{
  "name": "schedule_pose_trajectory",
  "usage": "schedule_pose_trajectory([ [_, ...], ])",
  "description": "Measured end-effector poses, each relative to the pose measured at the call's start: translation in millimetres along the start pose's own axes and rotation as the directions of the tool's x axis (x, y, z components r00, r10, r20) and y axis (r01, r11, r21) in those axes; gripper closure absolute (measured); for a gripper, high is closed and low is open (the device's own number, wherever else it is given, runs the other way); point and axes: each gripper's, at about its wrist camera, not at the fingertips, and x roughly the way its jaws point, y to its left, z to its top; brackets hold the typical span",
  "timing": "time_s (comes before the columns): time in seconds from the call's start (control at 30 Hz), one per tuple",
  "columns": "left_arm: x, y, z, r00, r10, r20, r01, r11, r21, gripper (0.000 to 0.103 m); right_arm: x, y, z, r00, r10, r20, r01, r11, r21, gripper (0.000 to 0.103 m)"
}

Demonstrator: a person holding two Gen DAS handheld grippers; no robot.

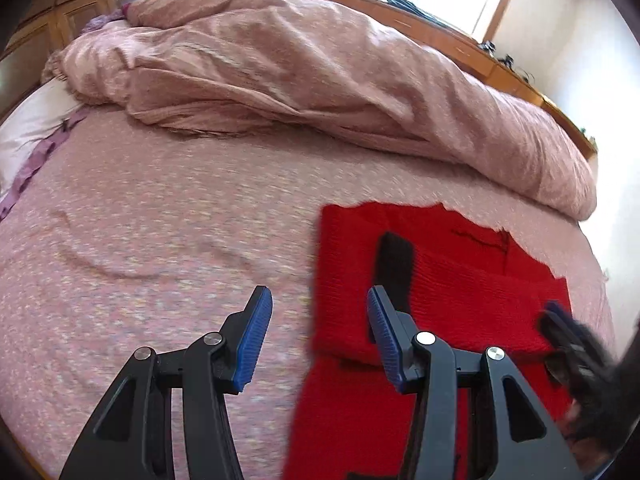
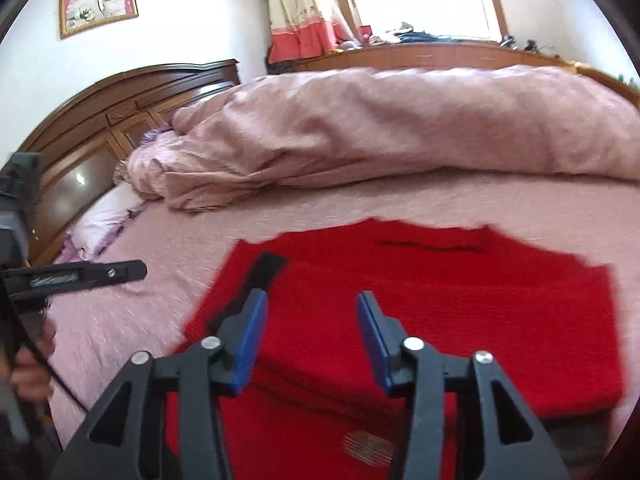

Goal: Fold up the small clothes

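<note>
The red knit [image 2: 400, 320] is seen lying part-folded on the bed [image 1: 140, 240], below the released right gripper [image 2: 310, 334]; the left gripper [image 1: 318, 332], also released, straddles its edge. Edges should be pinched squarely and laid level

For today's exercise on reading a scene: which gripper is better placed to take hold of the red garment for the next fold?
Probably the right. The right gripper hangs open directly over the red garment. The left gripper is also open but straddles the garment's left edge, with one finger over bare bedsheet.
</note>
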Motion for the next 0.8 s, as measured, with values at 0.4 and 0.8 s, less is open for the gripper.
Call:
schedule_pose_trajectory([
  [0.4, 62, -44, -18, 0.995, 0.047, -0.090, -0.038, 0.995, 0.093, 0.059, -111, -176, -43, 0.931, -0.360, -0.062, 0.355, 0.931, -0.084, 0.045],
  [0.8, 72, -40, -16, 0.994, 0.033, -0.106, -0.025, 0.997, 0.069, 0.059, -59, -128, -65, 0.903, -0.425, -0.059, 0.351, 0.810, -0.470, 0.050],
])
